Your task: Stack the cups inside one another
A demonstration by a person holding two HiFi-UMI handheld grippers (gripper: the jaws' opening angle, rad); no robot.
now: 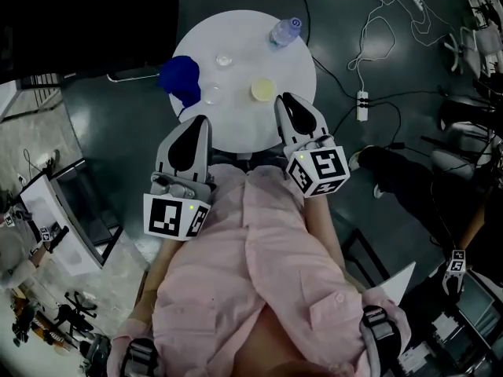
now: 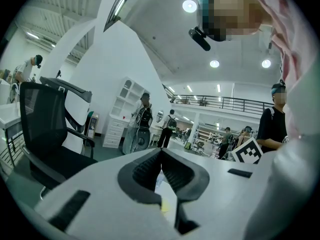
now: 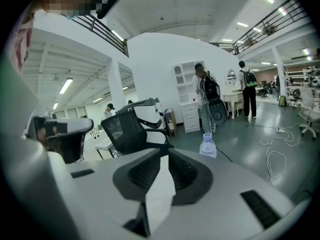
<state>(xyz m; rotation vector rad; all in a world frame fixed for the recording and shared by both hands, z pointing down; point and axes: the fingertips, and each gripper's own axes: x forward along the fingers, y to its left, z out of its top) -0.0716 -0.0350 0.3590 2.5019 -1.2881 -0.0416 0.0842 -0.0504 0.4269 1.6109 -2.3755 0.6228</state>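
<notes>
Left gripper [image 1: 200,122]: jaws closed tip to tip with nothing between them, confirmed in its own view [image 2: 161,153]; I hold it over the near left edge of the round white table [image 1: 236,136], short of any cup. Right gripper [image 1: 284,100]: jaws likewise shut and empty, as its own view [image 3: 163,153] shows; its tip sits over the near right part of the table, close beside the pale yellow cup [image 1: 263,89], and I cannot tell whether it touches. Cups, three counted, all standing singly on the tabletop. The pale yellow cup is near right of centre. One clear cup [image 1: 212,94] is to its left, near the blue bundle [image 1: 182,77]. A second clear cup [image 1: 224,60] is farther back, towards the middle. The two clear items are small and faint from my head camera, so I list them as cups with some reserve. Other item: a water bottle [image 1: 285,31] at the far right of the table, also seen beyond the right jaws [image 3: 208,145]. Progress, my judgement: nothing is nested yet, no cup is lifted, and every cup stands apart from the others. Remaining: open a gripper, take a first cup, seat it in another, then repeat for the third.
</notes>
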